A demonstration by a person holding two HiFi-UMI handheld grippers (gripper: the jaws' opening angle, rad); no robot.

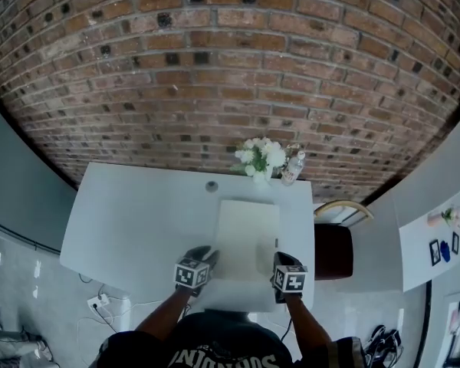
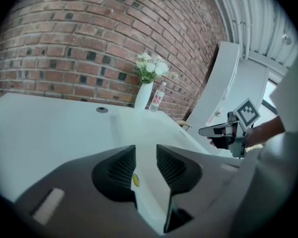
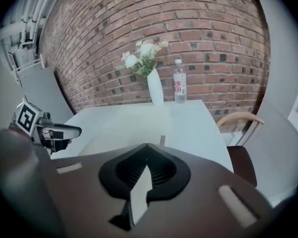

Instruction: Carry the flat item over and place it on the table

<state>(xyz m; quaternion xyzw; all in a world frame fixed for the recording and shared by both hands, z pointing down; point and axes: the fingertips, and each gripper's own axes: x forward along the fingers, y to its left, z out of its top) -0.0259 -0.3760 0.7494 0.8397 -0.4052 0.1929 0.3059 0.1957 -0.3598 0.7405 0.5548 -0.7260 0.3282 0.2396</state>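
Open table (image 1: 130,221) at left, vase of flowers (image 1: 261,159) and bottle (image 1: 293,167) at far edge, chair (image 1: 333,251) beside right edge

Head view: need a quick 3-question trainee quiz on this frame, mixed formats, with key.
1. True or false: only one tool grips the flat white rectangular board.
2. What stands beside the white vase of white flowers? A) clear plastic bottle with a red label B) a mug C) a laptop
3. Fill in: in the head view, the wooden chair with a brown seat stands at the white table's ____ side.
Key: 1 false, the left tool and the right tool both clamp its near edge; 2 A; 3 right.
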